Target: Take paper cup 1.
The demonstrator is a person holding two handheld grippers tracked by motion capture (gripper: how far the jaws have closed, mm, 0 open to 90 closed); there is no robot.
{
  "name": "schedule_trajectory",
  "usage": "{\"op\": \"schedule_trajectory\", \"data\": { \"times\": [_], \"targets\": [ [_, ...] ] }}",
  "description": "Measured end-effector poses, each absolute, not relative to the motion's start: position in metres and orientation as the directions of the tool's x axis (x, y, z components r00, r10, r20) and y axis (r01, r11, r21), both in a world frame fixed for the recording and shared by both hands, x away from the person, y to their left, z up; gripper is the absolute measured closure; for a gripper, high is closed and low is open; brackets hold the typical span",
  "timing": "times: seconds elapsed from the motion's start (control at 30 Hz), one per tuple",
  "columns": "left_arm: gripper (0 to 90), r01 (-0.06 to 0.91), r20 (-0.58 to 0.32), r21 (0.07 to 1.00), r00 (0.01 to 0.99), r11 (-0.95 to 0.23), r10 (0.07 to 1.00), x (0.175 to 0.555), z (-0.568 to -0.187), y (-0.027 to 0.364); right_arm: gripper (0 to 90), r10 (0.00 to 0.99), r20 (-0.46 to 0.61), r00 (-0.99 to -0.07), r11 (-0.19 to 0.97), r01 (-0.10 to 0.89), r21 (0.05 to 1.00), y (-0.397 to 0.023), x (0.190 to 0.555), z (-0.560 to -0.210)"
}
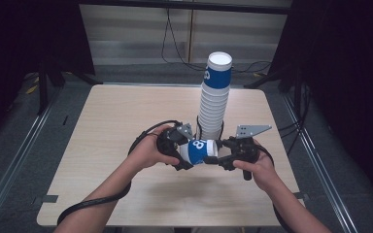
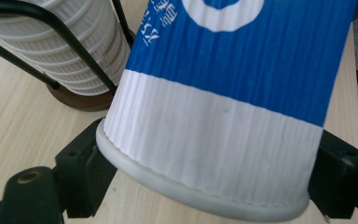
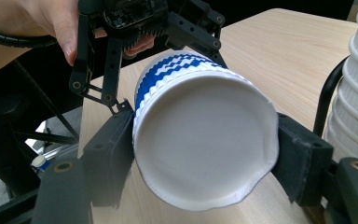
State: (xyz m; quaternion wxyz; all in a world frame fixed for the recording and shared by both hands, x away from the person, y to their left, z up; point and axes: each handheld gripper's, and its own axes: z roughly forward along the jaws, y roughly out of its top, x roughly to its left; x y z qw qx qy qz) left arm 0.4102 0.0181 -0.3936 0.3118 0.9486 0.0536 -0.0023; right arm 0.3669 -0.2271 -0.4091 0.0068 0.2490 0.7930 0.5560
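Here both the left claw (image 1: 187, 158) and right claw (image 1: 221, 158) clench one cup (image 1: 199, 151), just before the cup stack (image 1: 214, 97).

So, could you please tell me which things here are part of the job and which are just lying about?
In use:
- paper cup, held sideways
- left tool, shut on it
- right tool, shut on it
- cup stack in its wire holder

Lying about:
- loose cables on the floor beyond the table

a lab-like recording space: a bare wooden bench (image 1: 107, 126) stands on grey flooring between dark curtains (image 1: 349, 73), with metal floor rails (image 1: 14, 160) at the sides and loose cables (image 1: 175, 43) trailing by the back wall.
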Motion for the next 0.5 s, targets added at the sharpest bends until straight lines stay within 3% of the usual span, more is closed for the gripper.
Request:
{"op": "schedule_trajectory", "data": {
  "times": [0.5],
  "targets": [
    [14.4,0.068,-0.022,0.553,0.998,-0.83,0.067,0.409,-0.3915,0.0168,28.3,0.387,0.279,-0.879,0.288,0.402,0.869,-0.2224,0.3694,-0.4075]
  ]
}}
